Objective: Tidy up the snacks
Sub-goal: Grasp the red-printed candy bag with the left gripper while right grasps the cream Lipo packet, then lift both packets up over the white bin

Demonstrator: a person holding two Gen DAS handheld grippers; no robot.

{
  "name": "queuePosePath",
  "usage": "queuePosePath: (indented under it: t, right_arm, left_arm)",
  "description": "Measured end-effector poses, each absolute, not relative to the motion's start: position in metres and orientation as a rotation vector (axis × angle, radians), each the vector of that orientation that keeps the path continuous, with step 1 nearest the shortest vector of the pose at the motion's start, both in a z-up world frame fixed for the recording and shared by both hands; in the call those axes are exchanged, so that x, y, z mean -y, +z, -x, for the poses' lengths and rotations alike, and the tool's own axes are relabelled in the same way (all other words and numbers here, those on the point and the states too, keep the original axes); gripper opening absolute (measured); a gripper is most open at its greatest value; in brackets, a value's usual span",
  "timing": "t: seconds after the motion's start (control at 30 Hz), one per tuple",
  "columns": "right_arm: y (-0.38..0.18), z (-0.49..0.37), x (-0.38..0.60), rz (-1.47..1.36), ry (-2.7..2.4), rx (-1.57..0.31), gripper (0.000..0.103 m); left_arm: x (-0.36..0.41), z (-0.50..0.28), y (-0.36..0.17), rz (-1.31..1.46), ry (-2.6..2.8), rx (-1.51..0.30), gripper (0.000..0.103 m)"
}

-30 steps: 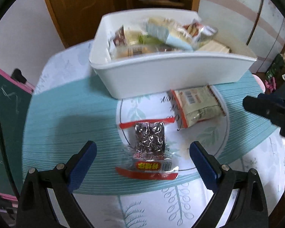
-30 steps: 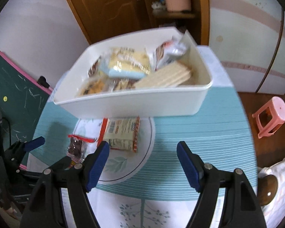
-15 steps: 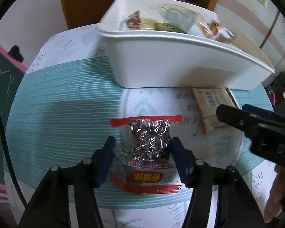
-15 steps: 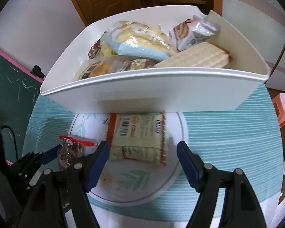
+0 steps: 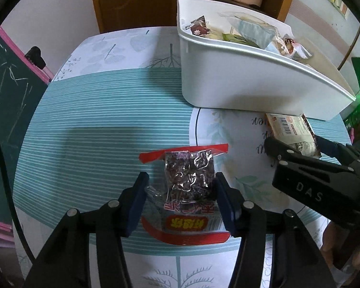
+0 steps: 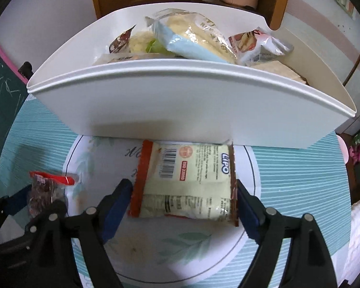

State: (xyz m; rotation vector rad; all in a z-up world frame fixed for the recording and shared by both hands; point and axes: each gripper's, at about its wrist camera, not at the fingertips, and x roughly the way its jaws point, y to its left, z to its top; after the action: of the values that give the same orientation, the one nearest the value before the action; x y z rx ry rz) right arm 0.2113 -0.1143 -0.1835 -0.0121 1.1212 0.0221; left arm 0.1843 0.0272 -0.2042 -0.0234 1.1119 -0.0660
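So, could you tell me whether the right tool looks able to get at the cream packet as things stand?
Probably yes. The right tool is open with one finger on each side of the cream packet, which lies flat on the table before the bin, nothing on top.

Two snack packets are lying outside the bin: one dark-fruit packet (image 5: 189, 182) and one Lipo packet (image 6: 187, 180); one white bin (image 6: 180, 105) is standing.
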Motion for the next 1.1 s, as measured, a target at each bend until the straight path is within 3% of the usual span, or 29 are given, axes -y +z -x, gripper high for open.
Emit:
queuePosePath:
  t: [0.07, 0.1, 0.2, 0.67, 1.1]
  right_arm:
    - [-0.181, -0.212, 0.114, 0.017, 0.027, -1.120, 0.073]
    - [-0.180, -0.212, 0.114, 0.013, 0.030, -1.121, 0.063]
    - [-0.179, -0.214, 0.113, 0.009, 0.039, -1.134, 0.054]
    - [-0.121, -0.156, 0.138, -0.039, 0.075, -1.030, 0.053]
    - [0.008, -0.142, 0.171, -0.080, 0.081, -0.757, 0.053]
  left_arm:
    - [-0.029, -0.183, -0.203, 0.024, -0.070, -1.115, 0.051]
    - [-0.030, -0.182, -0.203, 0.024, -0.074, -1.116, 0.045]
    - [-0.031, -0.180, -0.199, 0.018, -0.068, -1.118, 0.045]
    - [-0.027, -0.160, -0.142, 0.020, -0.092, -1.032, 0.044]
    - [0.006, -0.177, 0.009, -0.035, -0.179, -0.793, 0.044]
